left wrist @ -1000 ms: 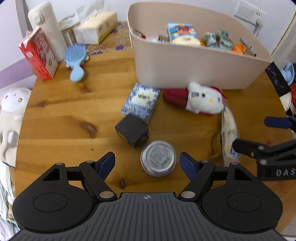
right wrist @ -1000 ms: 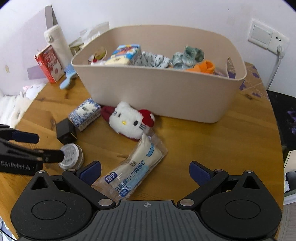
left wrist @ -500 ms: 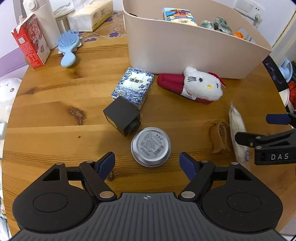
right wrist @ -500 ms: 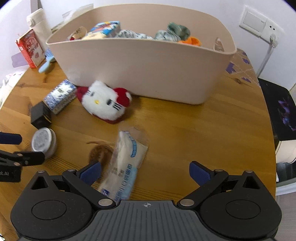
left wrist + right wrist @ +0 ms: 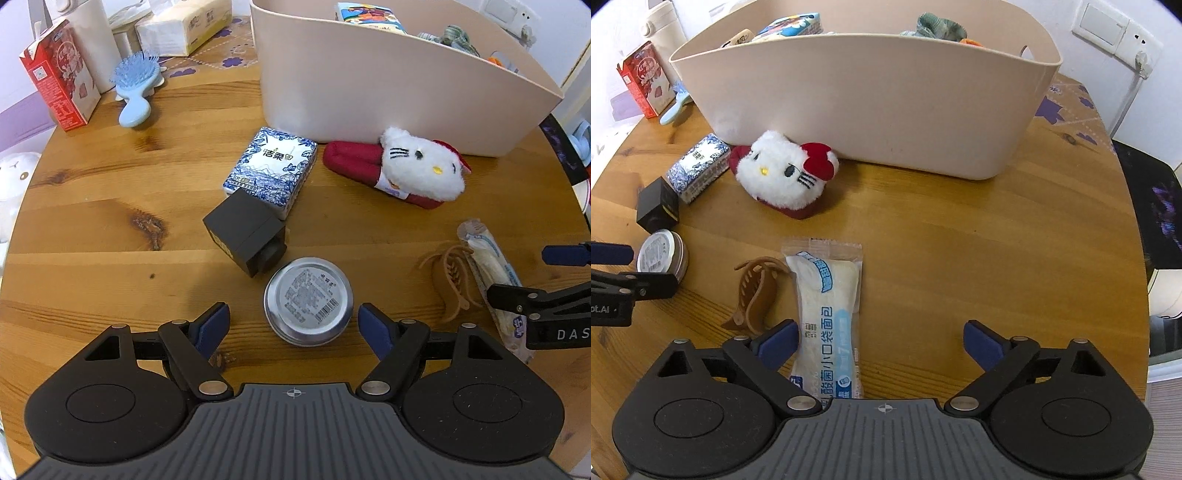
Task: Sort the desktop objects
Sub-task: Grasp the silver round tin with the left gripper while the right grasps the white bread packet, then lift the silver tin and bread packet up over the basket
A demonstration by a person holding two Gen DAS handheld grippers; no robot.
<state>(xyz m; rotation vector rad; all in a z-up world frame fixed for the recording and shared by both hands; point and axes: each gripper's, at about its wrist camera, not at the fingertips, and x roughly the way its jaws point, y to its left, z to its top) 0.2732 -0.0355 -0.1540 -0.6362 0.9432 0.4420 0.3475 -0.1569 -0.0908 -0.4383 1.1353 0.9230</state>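
Observation:
My left gripper is open, with the round silver tin on the table just ahead of and between its blue pads, which do not touch it. My right gripper is over the bread packet, and its jaws are closing. The packet lies lengthwise between them, close to the left pad and far from the right one. A brown hair claw lies left of the packet. The beige bin at the back holds several items.
A plush cat, a blue-and-white tissue pack and a black box lie between the tin and the bin. A blue hairbrush and a red carton stand at the far left. The round table's edge curves at the right.
Both grippers have come down closer to the table. The right view has swung so the bread packet now lies straight between its jaws, which have narrowed slightly. The tin sits nearer the left pads.

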